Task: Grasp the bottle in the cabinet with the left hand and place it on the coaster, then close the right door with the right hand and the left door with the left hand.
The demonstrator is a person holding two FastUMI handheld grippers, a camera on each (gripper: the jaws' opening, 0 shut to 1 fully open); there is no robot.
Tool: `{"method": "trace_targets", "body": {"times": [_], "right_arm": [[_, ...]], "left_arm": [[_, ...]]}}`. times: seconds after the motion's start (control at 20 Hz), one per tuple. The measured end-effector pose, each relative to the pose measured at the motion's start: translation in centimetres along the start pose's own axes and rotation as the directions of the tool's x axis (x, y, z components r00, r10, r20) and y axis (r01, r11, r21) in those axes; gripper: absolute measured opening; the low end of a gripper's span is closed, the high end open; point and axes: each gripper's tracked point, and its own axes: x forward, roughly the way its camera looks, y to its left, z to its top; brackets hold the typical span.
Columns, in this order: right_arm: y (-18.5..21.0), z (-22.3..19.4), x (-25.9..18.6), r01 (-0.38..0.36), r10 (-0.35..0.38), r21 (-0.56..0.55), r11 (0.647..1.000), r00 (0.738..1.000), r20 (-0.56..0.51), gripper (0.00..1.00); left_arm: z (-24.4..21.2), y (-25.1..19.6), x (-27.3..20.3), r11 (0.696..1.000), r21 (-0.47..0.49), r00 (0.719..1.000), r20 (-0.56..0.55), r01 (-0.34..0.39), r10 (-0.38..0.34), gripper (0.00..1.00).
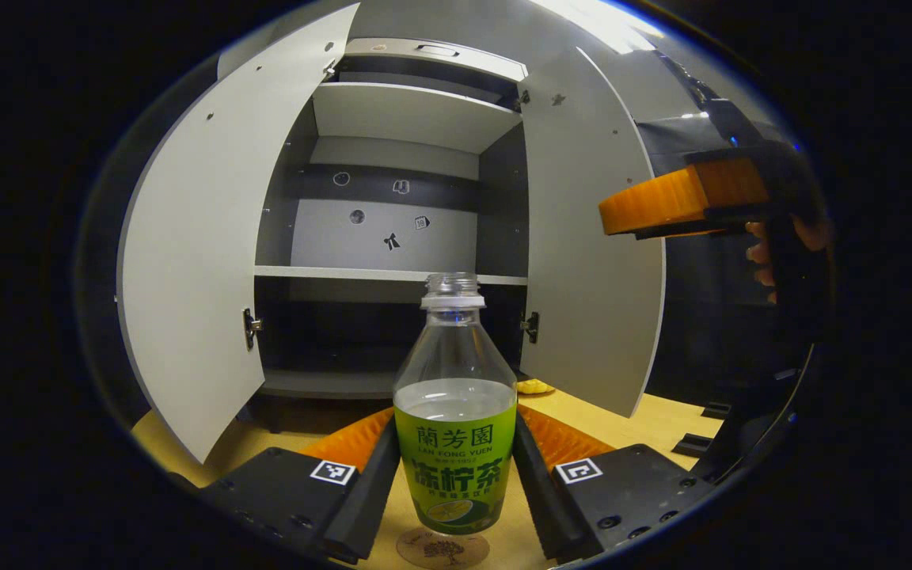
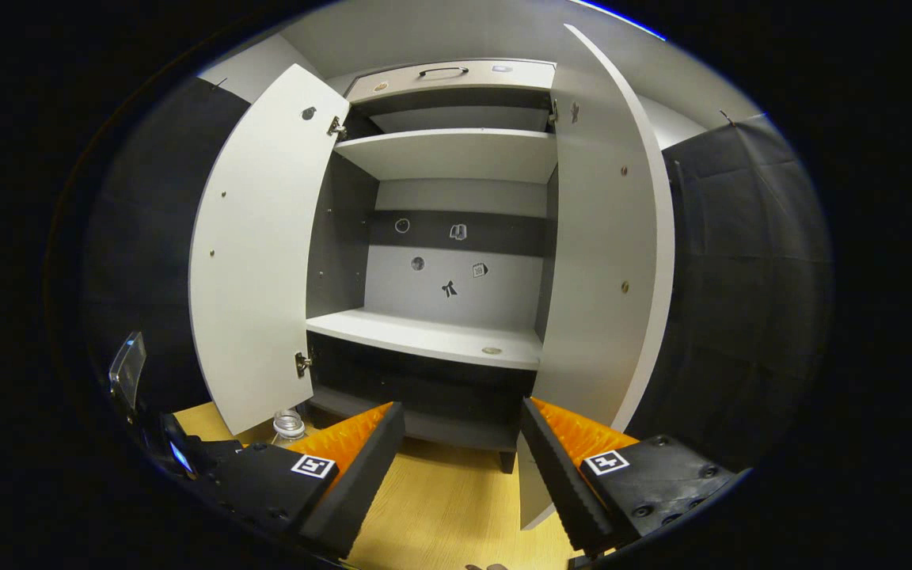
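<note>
Left gripper (image 1: 456,483), black w/ orange ribbed fingers, level, aimed straight at cabinet; jaws flank clear plastic bottle w/ green label (image 1: 455,412), one pad each side at label height. Gap vs contact: cannot tell for sure, pads look right against label. Bottle upright, uncapped, part-filled w/ clear liquid, standing on round brown cork coaster (image 1: 442,548) at 6 o'clock in left gripper view, on yellow wooden tabletop (image 1: 662,427).

Right gripper (image 2: 460,475), same black/orange build, jaws spread wide, nothing between them, level, pointing into cabinet opening from just in front. Also seen from left gripper view at 2–3 o'clock, raised, held level by a hand (image 1: 765,261) w/ fingers wrapped round grip.

Count: 2 grippers, 1 bottle, 1 coaster, 1 white-and-grey two-door cabinet (image 1: 400,206), 2 doors, both swung open. White left door (image 1: 210,237) at 9 o'clock, white right door (image 1: 590,253) at 3 o'clock in left gripper view. 2 white shelves visible inside; a few small dark stickers on back panel. Small yellow object (image 1: 533,386) on tabletop near right door's foot, kind unclear.

Right gripper view: bottle neck visible at 7 o'clock, near left door's lower edge, beside own left finger.
</note>
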Motion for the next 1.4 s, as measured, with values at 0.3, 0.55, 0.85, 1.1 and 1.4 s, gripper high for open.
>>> {"method": "trace_targets", "body": {"times": [0.3, 0.55, 0.85, 1.1, 1.4], "right_arm": [[-0.5, -3.6, 0.6, -0.008, 0.01, 0.022, 1.0, 0.998, -0.063, 0.98], [-0.7, -4.5, 0.8, -0.009, 0.009, 0.006, 1.0, 0.997, -0.079, 0.98], [-0.2, -5.7, 0.4, -0.017, 0.016, -0.007, 1.0, 0.995, -0.103, 0.98], [0.7, -6.5, 0.3, -0.03, 0.029, -0.005, 1.0, 0.992, -0.122, 0.98], [1.4, -6.1, 0.1, -0.045, 0.042, -0.026, 0.999, 0.993, -0.112, 0.98]], "left_arm": [[-3.8, 0.1, -0.6, 0.999, 0.032, 1.0, -0.004, -0.031, 0.031, 0.77], [-6.7, 1.0, -1.1, 0.998, 0.015, 0.997, -0.034, -0.063, 0.064, 0.77], [-8.4, 1.6, -0.7, 0.997, 0.0, 0.996, -0.035, -0.077, 0.077, 0.77], [-8.7, 1.8, -0.7, 0.998, -0.01, 0.998, -0.016, -0.067, 0.066, 0.78], [-9.9, 1.6, -1.0, 0.997, -0.046, 0.997, -0.05, -0.059, 0.057, 0.8]]}}
